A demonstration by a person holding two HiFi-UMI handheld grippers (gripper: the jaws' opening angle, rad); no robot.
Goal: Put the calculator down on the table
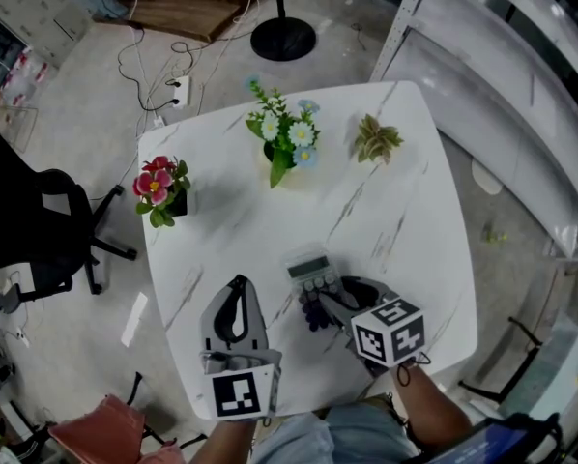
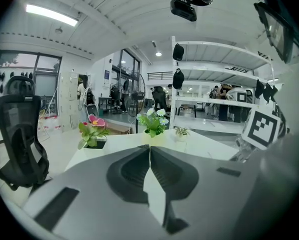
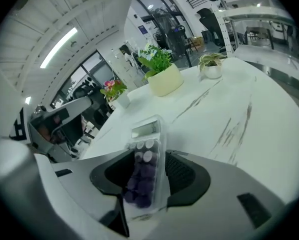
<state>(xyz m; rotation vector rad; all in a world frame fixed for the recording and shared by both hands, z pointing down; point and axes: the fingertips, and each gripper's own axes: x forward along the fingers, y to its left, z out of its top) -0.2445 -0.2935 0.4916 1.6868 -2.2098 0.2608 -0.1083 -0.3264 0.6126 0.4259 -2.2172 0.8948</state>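
The calculator (image 1: pixel 313 276), grey with a small display and purple keys, rests on the white marble table (image 1: pixel 395 220) near its front edge. Its near end lies between the jaws of my right gripper (image 1: pixel 330 307). In the right gripper view the calculator (image 3: pixel 145 130) stands tilted on its side between the two dark pads, and a narrow gap shows beside the right pad, so the right gripper (image 3: pixel 148 155) is open. My left gripper (image 1: pixel 237 293) hovers to the left of the calculator, apart from it. Its jaws meet with nothing between them (image 2: pixel 149 151).
At the back of the table stand a pot of pink flowers (image 1: pixel 160 189), a pot of white and blue flowers (image 1: pixel 284 138) and a small succulent (image 1: pixel 377 141). A black office chair (image 1: pixel 28 225) is to the left, and a red stool (image 1: pixel 96 433) at the near left.
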